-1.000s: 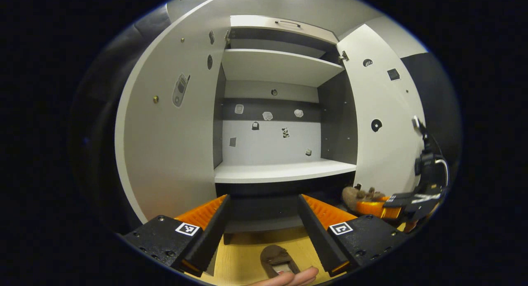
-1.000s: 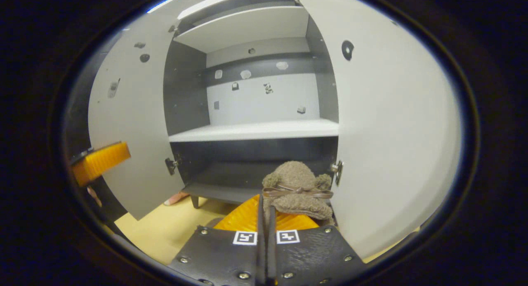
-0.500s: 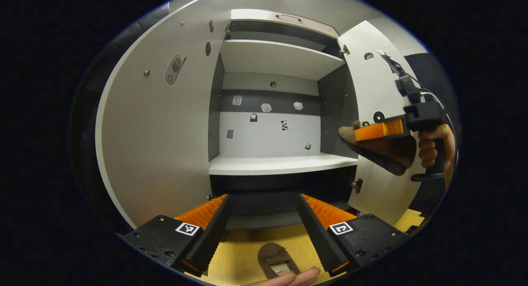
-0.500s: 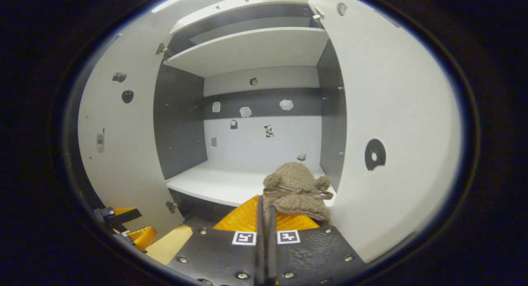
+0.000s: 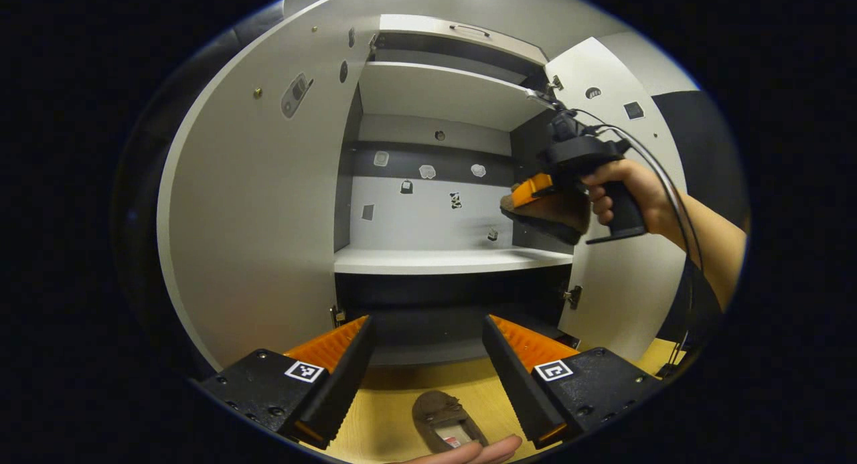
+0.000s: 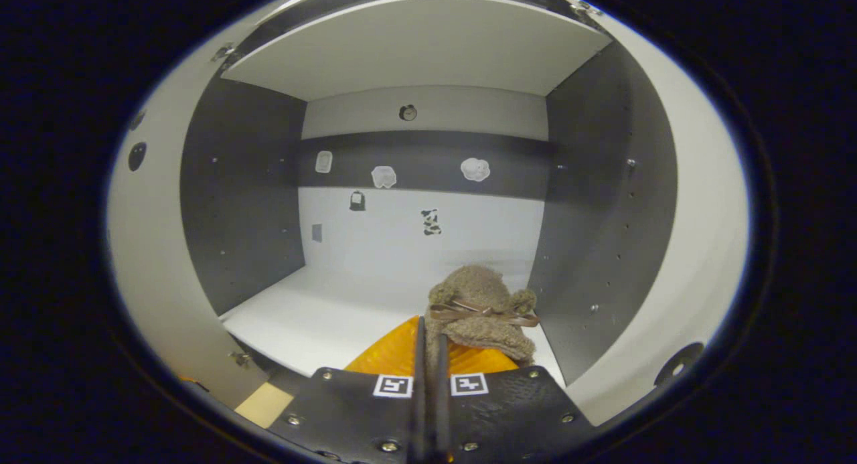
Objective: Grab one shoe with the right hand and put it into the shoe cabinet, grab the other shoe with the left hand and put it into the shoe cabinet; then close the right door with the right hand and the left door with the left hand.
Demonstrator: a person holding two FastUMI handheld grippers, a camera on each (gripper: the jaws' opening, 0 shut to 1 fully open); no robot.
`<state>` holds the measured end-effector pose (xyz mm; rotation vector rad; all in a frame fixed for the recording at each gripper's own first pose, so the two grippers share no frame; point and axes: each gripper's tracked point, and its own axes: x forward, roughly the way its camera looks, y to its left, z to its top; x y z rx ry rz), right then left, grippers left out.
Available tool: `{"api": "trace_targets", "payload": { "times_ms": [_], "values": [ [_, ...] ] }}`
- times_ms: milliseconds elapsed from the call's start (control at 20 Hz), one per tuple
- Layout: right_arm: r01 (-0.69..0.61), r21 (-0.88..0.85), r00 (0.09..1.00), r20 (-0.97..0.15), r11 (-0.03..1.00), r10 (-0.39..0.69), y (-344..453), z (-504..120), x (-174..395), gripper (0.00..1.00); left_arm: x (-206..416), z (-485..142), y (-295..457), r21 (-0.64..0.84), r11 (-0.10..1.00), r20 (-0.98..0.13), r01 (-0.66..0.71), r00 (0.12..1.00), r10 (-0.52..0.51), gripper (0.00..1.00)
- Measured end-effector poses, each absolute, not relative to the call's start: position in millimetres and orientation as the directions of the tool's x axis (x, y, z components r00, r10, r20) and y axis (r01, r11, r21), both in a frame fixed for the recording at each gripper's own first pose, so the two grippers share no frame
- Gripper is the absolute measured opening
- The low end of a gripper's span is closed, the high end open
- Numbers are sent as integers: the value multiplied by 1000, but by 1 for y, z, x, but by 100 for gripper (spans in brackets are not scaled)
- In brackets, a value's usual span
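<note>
In the right gripper view, the right gripper [image 6: 428, 357] at bottom centre is pressed together on a fuzzy brown shoe [image 6: 482, 310], held just above the white middle shelf [image 6: 321, 317] inside the shoe cabinet [image 6: 248, 203]. In the left gripper view, that shoe sits right of centre by the right door [image 5: 622, 276], while the left gripper [image 5: 428, 357] is spread apart at the bottom, the other shoe [image 5: 445, 420] lying on the wooden floor [image 5: 388, 410] between its fingers.

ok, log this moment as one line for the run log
right tongs: shut on first shoe, above middle shelf | left tongs: open, over second shoe on floor | doors open
</note>
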<state>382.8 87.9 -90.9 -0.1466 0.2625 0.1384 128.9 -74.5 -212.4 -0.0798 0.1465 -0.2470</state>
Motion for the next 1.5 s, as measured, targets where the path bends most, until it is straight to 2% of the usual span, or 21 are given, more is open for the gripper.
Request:
{"api": "trace_targets", "payload": {
  "times_ms": [250,300,500,550,650,750,1000,1150,1350,1450,1500],
  "values": [
    [-178,-161,954,-271,971,130,105,-110,438,7,122,-224,-72,-90,967,-140,237,958,-248,98],
    [-195,-175,948,-286,965,140,110,-118,443,11,120,-225,-70,-83,968,-139,237,959,-247,98],
    [-133,-220,951,-303,966,62,102,-145,462,11,114,-236,-75,-142,961,-157,238,953,-259,98],
    [-128,-217,953,-299,968,59,105,-146,465,22,110,-242,-82,-149,954,-168,259,944,-283,96],
    [-136,-185,950,-303,973,75,109,-147,460,49,108,-250,-85,-128,955,-183,267,940,-288,95],
    [-136,-151,950,-301,979,86,110,-147,455,84,110,-258,-84,-98,961,-196,258,942,-273,95],
    [-202,-34,924,-339,979,179,127,-147,436,87,108,-279,-86,-110,963,-260,247,927,-268,95],
    [-195,-66,938,-305,979,167,120,-136,424,87,108,-282,-84,-103,967,-269,235,929,-254,95],
    [-238,-14,939,-259,971,227,120,-122,383,87,107,-291,-79,-89,970,-294,225,925,-242,95],
    [-252,-23,948,-207,967,242,115,-112,355,92,105,-302,-79,-104,970,-331,220,912,-242,95],
    [-234,-47,959,-174,971,223,109,-107,343,100,103,-307,-79,-110,970,-349,217,905,-242,95]
  ]
}}
